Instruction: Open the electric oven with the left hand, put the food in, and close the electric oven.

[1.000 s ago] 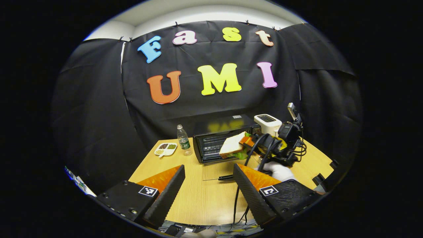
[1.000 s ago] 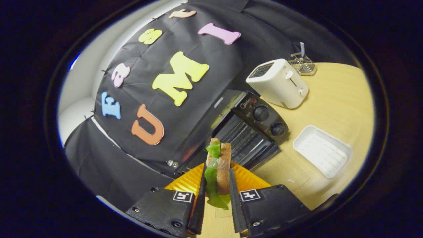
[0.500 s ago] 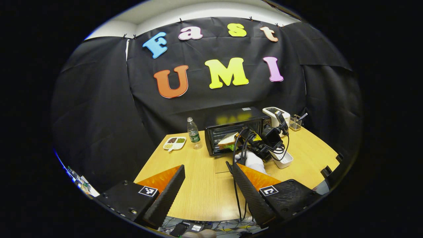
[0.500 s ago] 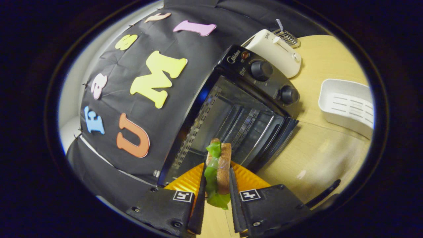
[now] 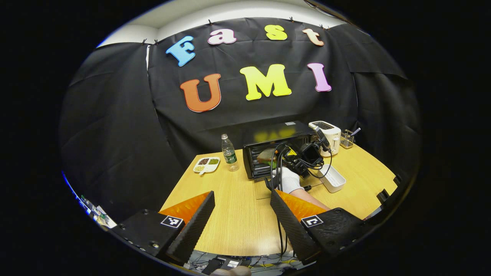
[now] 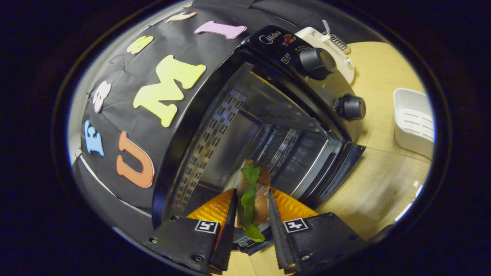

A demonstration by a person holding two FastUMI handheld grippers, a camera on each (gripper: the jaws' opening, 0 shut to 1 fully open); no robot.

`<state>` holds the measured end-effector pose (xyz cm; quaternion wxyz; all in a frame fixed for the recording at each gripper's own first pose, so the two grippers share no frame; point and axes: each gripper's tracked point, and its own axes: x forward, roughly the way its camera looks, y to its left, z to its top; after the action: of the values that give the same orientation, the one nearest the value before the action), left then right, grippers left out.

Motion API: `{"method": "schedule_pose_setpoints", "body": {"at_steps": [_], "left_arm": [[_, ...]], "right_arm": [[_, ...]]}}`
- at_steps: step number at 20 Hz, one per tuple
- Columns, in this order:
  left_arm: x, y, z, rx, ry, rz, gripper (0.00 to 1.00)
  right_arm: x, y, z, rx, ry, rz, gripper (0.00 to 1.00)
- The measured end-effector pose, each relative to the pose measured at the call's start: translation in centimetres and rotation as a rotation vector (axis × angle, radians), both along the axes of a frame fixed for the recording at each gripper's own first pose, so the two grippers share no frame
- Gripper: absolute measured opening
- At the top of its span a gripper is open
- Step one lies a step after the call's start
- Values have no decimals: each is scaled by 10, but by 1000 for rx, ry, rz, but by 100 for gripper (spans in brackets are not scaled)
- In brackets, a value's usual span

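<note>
The right gripper [image 6: 251,226] has gone deeper toward the electric oven [image 6: 268,115] than a moment ago. Its jaws pinch the sandwich [image 6: 252,193], which now sits at the oven's mouth, over the dropped-down door [image 6: 337,168]. The oven's dark walls look bigger and close in on both sides of the sandwich, with open room ahead above the rack. In the left gripper view the oven [image 5: 276,147] looks smaller and farther away. The left gripper [image 5: 241,218] hangs back over the desk [image 5: 238,214], jaws spread wide and holding nothing. A white tray [image 6: 414,122] lies just beside the oven.
</note>
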<state>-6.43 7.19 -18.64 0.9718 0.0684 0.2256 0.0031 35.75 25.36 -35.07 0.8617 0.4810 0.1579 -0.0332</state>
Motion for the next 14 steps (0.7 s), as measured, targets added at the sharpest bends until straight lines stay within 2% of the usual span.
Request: {"method": "schedule_pose_setpoints", "body": {"at_steps": [1, 2, 3, 4, 5, 6, 8, 9, 11, 12, 13, 14], "left_arm": [[1, 0, 2, -2, -3, 3, 96], [1, 1, 2, -3, -6, 8, 96], [2, 1, 3, -7, -9, 9, 96], [4, 0, 3, -9, -10, 13, 96], [4, 0, 3, -11, -12, 17, 96], [4, -1, 5, -16, -16, 18, 96], [6, -3, 9, -20, -30, 21, 96], [7, -5, 14, -23, -40, 23, 96], [8, -10, 21, -34, -57, 18, 96], [8, -12, 27, -41, -67, 14, 96], [8, -15, 34, -49, -82, 11, 96], [8, -19, 40, -57, -96, 5, 96]], "right_arm": [[-2, -5, 3, -43, -3, -5, 44], [-3, -9, 5, -103, 10, -8, 61], [-5, -13, 7, -159, 17, -6, 53], [-8, -17, 13, -210, 19, -1, 77], [-10, -20, 13, -257, 26, 4, 84], [-15, -22, 20, -288, 18, 16, 100], [-29, -28, 29, -322, 14, 38, 100], [-36, -31, 33, -340, 14, 53, 89], [-58, -38, 44, -381, 7, 92, 89], [-74, -45, 51, -390, 10, 112, 100], [-88, -53, 60, -400, 3, 128, 89], [-104, -62, 71, -427, -4, 147, 90]]}}
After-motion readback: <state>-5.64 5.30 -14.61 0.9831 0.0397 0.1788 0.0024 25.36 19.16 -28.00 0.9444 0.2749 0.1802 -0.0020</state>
